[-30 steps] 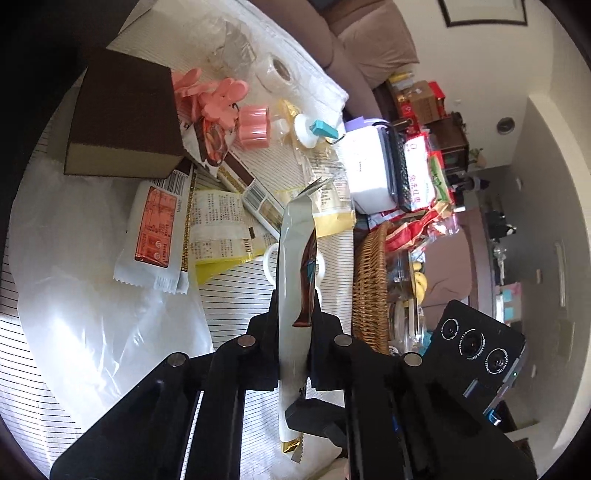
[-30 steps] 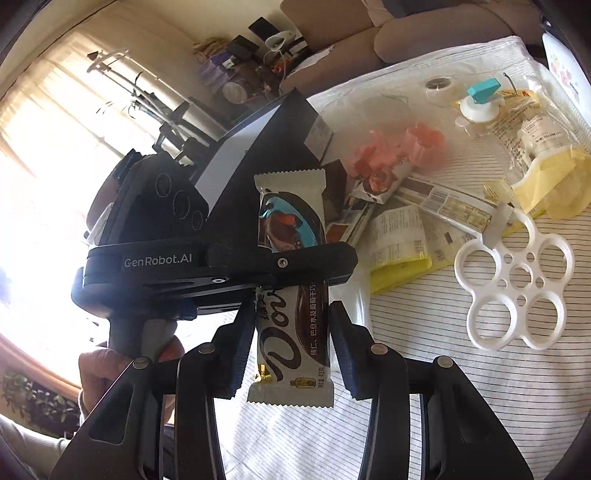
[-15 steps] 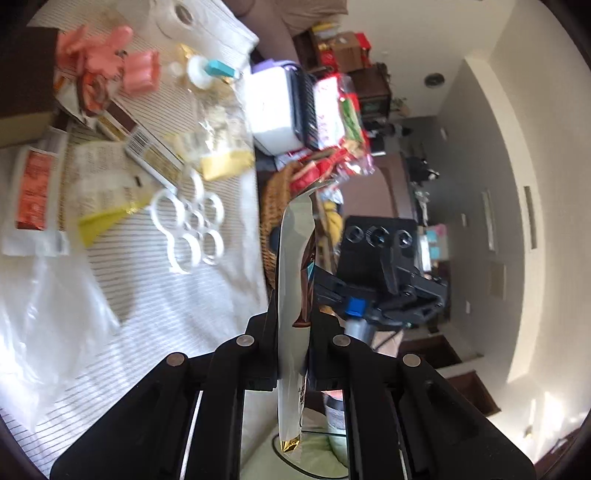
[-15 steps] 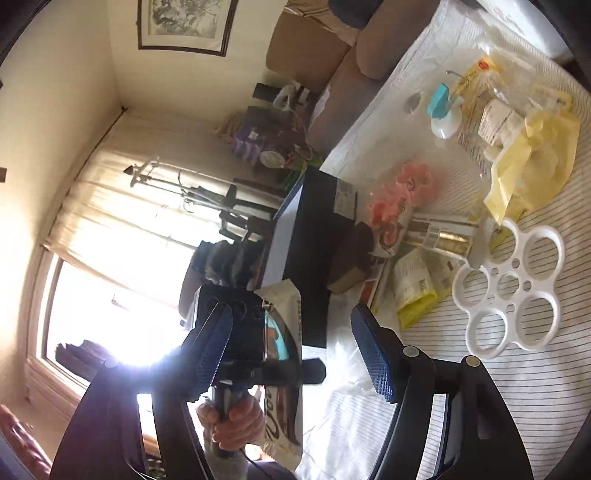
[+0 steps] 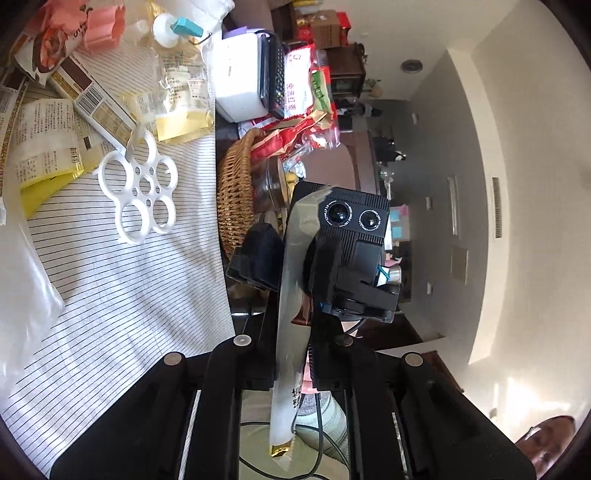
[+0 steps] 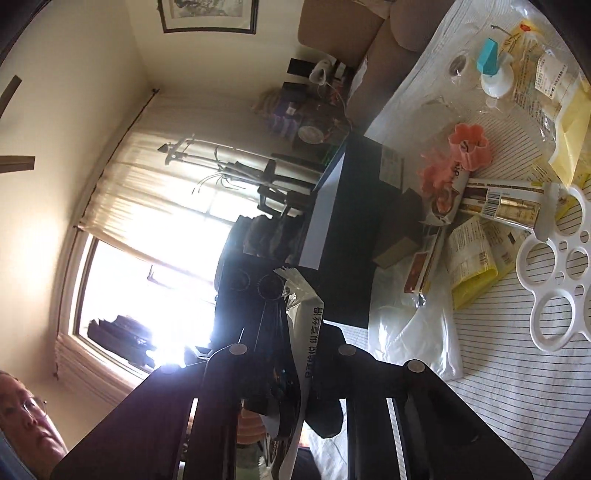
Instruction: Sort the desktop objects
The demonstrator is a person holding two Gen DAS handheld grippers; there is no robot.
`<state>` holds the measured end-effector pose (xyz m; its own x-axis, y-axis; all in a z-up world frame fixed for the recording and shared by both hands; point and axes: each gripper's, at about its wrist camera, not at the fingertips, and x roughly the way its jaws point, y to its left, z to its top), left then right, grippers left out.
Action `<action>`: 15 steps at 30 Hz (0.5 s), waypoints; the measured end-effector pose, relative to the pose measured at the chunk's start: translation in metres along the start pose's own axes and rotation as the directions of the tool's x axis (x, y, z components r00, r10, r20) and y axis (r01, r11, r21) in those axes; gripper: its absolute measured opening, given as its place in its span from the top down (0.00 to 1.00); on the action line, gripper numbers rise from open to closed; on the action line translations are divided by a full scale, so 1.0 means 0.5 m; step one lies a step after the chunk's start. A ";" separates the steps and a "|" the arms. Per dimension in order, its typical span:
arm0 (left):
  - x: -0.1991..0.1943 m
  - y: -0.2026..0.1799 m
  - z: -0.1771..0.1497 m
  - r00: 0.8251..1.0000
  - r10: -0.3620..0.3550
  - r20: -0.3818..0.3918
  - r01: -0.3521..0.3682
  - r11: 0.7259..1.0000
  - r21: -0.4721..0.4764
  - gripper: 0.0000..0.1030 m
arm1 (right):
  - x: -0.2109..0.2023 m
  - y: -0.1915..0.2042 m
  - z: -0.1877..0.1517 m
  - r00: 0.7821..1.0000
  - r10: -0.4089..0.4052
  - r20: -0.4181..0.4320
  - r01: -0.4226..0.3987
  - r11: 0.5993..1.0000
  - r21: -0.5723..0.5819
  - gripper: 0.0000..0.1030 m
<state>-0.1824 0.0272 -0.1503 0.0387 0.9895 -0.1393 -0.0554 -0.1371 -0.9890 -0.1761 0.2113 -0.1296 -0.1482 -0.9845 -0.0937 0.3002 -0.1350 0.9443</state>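
I see both tools pinching one silvery-white foil chocolate bar wrapper (image 5: 291, 295) edge-on: my left tool (image 5: 293, 363) and my right tool (image 6: 295, 354). It hangs off the striped-cloth bench (image 5: 122, 295), near the woven wicker basket (image 5: 234, 199).

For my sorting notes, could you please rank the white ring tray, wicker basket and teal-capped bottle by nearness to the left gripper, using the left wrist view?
1. Wicker basket, just ahead, off the table edge.
2. White ring tray, left, on the striped cloth.
3. Teal-capped bottle, far top.
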 end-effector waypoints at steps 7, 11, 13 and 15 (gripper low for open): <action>-0.007 0.016 0.000 1.000 0.002 0.013 -0.002 1.000 -0.031 0.43 | -0.027 -0.001 0.009 0.996 0.000 0.084 -0.003 0.999 0.037 0.86; 0.005 -0.006 -0.006 0.999 0.043 -0.024 -0.042 0.998 0.038 0.38 | -0.047 -0.028 0.013 0.991 0.004 0.133 -0.018 0.994 0.104 0.86; 0.017 -0.008 -0.010 0.998 0.055 -0.044 -0.053 0.997 0.052 0.38 | -0.055 -0.037 0.016 0.987 0.004 0.158 -0.024 0.991 0.128 0.86; 0.024 -0.010 -0.013 0.997 0.070 -0.044 -0.067 0.996 0.059 0.40 | -0.063 -0.037 0.019 0.985 0.009 0.171 -0.034 0.989 0.141 0.86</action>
<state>-0.1752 0.0393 -0.1475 0.0784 0.9745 -0.2102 -0.1167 -0.2004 -0.9727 -0.1859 0.2457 -0.1411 -0.3039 -0.9522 -0.0297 0.1695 -0.0847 0.9819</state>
